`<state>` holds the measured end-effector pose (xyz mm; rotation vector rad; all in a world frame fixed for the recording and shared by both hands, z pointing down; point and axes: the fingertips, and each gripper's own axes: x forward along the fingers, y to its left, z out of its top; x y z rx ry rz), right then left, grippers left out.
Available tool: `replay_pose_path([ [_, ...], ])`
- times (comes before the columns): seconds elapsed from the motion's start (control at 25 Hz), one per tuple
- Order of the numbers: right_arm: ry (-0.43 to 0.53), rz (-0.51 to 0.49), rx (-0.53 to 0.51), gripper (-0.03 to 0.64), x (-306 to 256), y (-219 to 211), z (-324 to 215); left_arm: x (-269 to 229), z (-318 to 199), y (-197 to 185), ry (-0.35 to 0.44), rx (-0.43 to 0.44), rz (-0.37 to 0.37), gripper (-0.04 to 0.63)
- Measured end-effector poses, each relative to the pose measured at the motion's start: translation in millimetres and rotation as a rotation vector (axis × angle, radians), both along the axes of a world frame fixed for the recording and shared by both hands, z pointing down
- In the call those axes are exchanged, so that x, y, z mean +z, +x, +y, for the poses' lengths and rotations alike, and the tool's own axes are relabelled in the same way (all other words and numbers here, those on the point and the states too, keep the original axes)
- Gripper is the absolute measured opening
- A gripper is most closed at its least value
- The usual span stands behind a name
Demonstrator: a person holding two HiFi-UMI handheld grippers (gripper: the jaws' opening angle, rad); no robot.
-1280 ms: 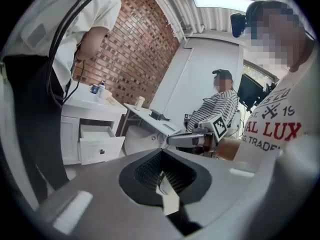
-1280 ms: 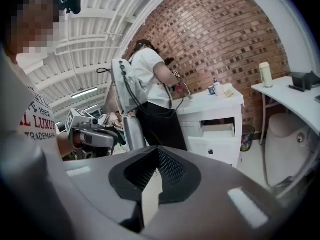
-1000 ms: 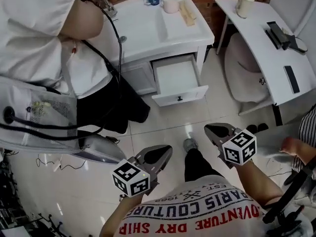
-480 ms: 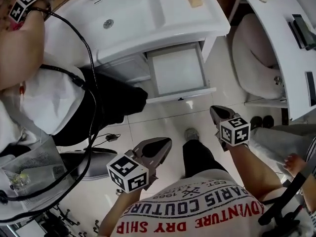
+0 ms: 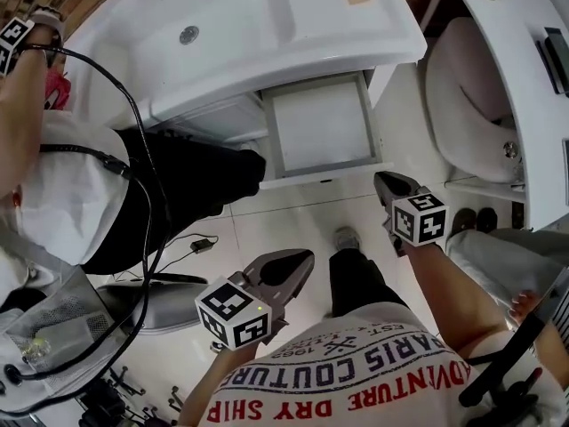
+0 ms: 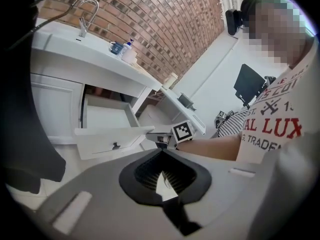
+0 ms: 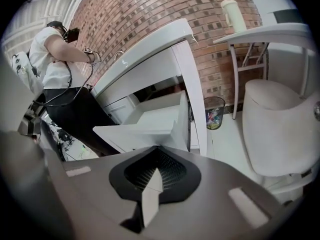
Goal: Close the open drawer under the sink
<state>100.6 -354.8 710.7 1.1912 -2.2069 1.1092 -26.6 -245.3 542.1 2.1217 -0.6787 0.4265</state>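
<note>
The white drawer [image 5: 320,124] under the sink [image 5: 222,34] stands pulled out, its inside bare; it also shows as the drawer [image 6: 106,118] and the drawer [image 7: 152,118] in the two gripper views. My right gripper [image 5: 389,185] is shut and empty, its tip just right of the drawer front [image 5: 324,175] and close to it, apart from it. In its own view the right gripper [image 7: 159,150] points at the drawer's corner. My left gripper [image 5: 298,262] hangs shut and empty over the floor, well below the drawer. The left gripper [image 6: 161,153] faces the drawer's small dark knob [image 6: 116,145].
Another person [image 5: 151,194] in black trousers stands at the left half of the sink cabinet, with cables hanging. A white padded stool [image 5: 471,96] and a white desk [image 5: 524,34] stand to the right. A small waste bin [image 7: 214,112] sits by the brick wall.
The view has closed in on the cabinet. My right gripper has moved up towards the drawer front. My left gripper has barely moved. The drawer is as far out as before.
</note>
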Motion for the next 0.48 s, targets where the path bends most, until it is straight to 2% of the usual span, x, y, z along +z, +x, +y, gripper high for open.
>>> replay_pose_path([
  [0.12, -0.016, -0.045, 0.019, 0.008, 1.4, -0.4, -5.9, -0.5, -6.8, 0.0, -0.004, -0.016, -0.002, -0.018],
  [0.48, -0.026, -0.073, 0.051, 0.008, 0.7, -5.6, -58.4, -3.8, -30.7, -9.6, 0.011, -0.044, -0.005, -0.018],
])
